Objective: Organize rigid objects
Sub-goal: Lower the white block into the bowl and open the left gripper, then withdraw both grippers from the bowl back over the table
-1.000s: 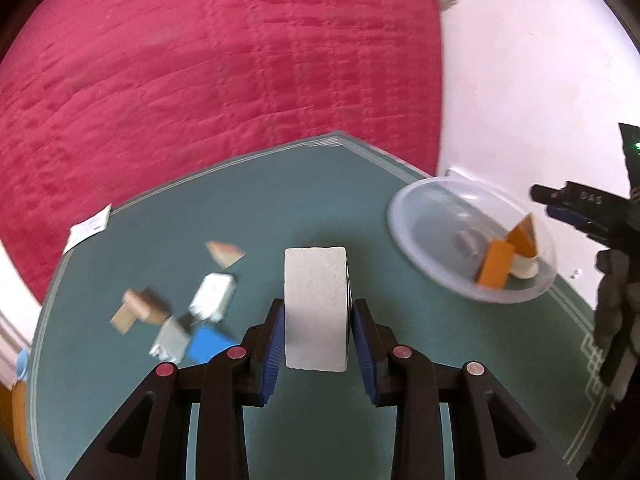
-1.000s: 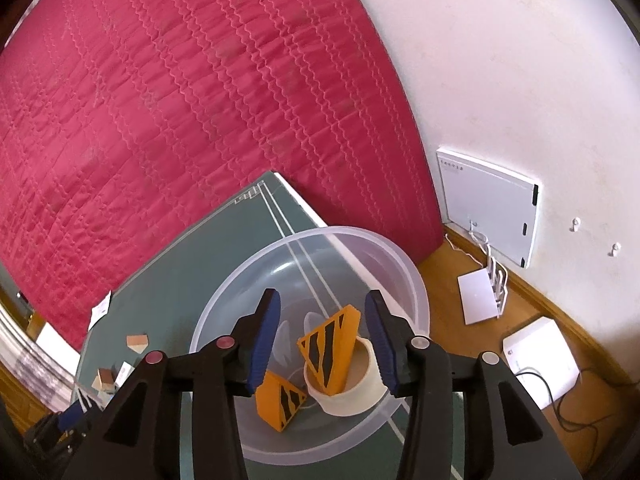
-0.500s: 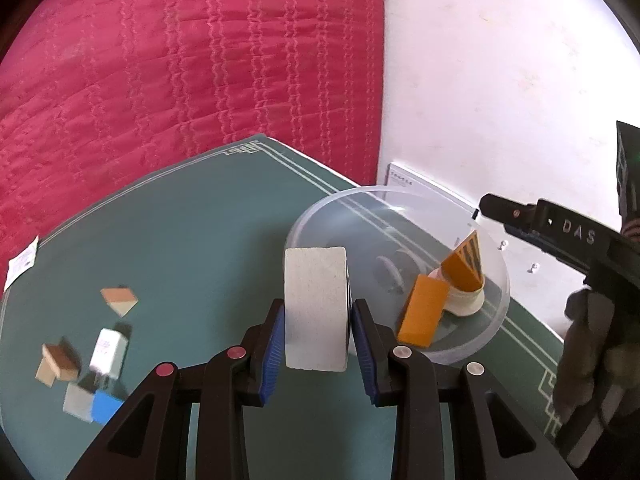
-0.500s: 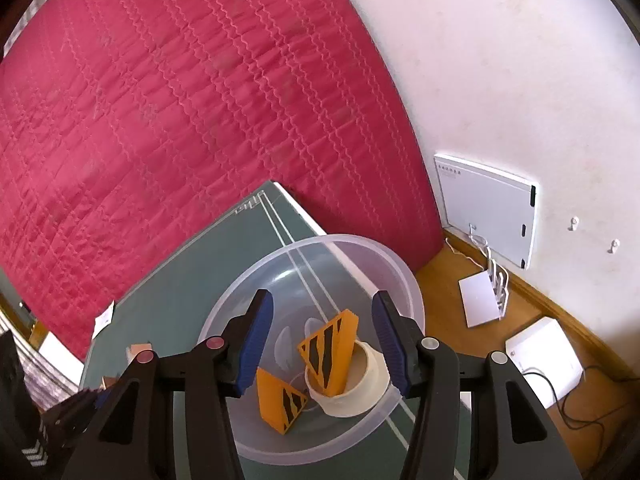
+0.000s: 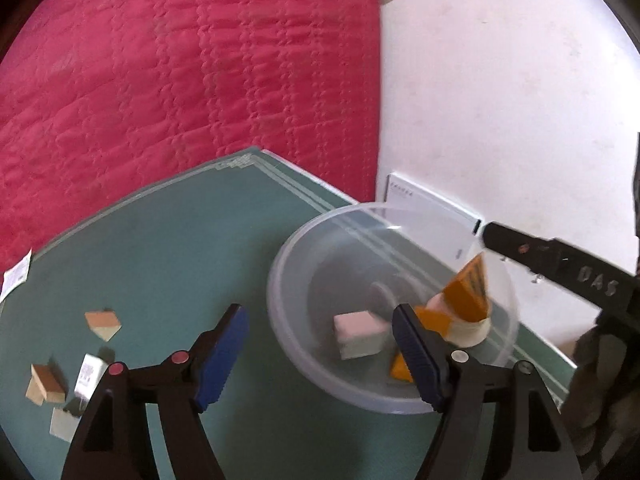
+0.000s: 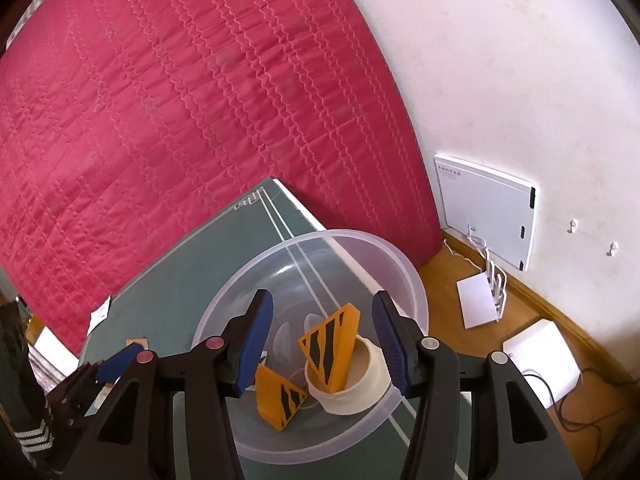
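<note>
Clear plastic is what I see under both grippers: the bowl (image 5: 288, 280) sits on the green table (image 5: 168, 248), close to the corner by the white wall (image 5: 500, 100). The only writing I can read is "DAS" in pale letters on the black body of the right gripper (image 6: 322, 334), seen at the right of my left camera; print on the white wall panel (image 6: 484, 208) and on the paper slip (image 5: 16, 276) at the left table edge is too small to make out.

My left gripper (image 5: 320, 344) has its blue-padded jaws spread wide with nothing between them, one finger over the table and the other over the bowl. The white block (image 5: 360, 334) lies on its side in the bowl, slightly blurred, a pale plain-faced cuboid beside the orange wedges. My right gripper hangs over the bowl with its jaws apart too, gripping nothing. Below it one orange wedge with black stripes (image 6: 330, 346) stands in a cream ring (image 6: 360, 392), and a second (image 6: 280, 400) lies on the bowl floor just beside the ring.

Green surface lies open between the bowl and the small blocks (image 5: 102, 322) scattered near the left edge. A red quilted cover (image 5: 180, 80) rises behind the table's far edges.
</note>
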Tool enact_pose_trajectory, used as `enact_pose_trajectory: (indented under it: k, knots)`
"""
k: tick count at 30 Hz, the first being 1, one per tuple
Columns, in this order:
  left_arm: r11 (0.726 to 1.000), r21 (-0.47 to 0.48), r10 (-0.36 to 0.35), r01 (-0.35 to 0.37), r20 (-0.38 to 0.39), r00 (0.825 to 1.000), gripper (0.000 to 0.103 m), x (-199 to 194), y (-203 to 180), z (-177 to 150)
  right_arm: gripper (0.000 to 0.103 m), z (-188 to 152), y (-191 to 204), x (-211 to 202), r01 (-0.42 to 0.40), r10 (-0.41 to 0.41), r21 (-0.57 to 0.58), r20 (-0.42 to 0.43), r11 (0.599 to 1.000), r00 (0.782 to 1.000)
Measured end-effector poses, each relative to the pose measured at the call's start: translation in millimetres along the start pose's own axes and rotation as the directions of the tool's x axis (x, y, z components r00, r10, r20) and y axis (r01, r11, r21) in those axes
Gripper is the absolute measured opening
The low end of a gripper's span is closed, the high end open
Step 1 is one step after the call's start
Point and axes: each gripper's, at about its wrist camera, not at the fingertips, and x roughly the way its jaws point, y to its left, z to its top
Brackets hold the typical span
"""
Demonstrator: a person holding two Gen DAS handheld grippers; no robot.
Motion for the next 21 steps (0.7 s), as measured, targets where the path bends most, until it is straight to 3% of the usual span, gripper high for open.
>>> enact_pose_trajectory:
  k: [3, 6, 13, 21]
  knots:
    - [0.999, -0.032, 0.033, -0.034, -0.018, 0.999, 0.079, 2.6, 12.8, -3.1, 0.055, -1.9, 0.0, 1.7, 0.007, -0.007, -0.002, -0.003, 1.0, 1.0]
    - [0.996, -0.045, 0.07, -0.071, -0.023, 0.997, 0.085, 2.3, 21.2, -5.9, 0.061, -2.1, -1.3, 2.6, 0.01, -0.01, -0.002, -0.001, 1.0, 1.0]
    - [0.992, -0.033, 0.121, -0.121, -0.006, 0.993, 0.1, -7.1, 25.7, -14.4, 0.062, -2.2, -1.7, 1.8, 0.014, -0.014, -0.007, 0.002, 1.0, 1.0]
    - [0.989, -0.029, 0.145, -0.145, 0.007, 0.989, 0.102, -18.4, 32.0, -20.5, 0.063, -7.7, 5.5, 2.3, 0.016, -0.015, -0.045, 0.003, 0.999, 1.0]
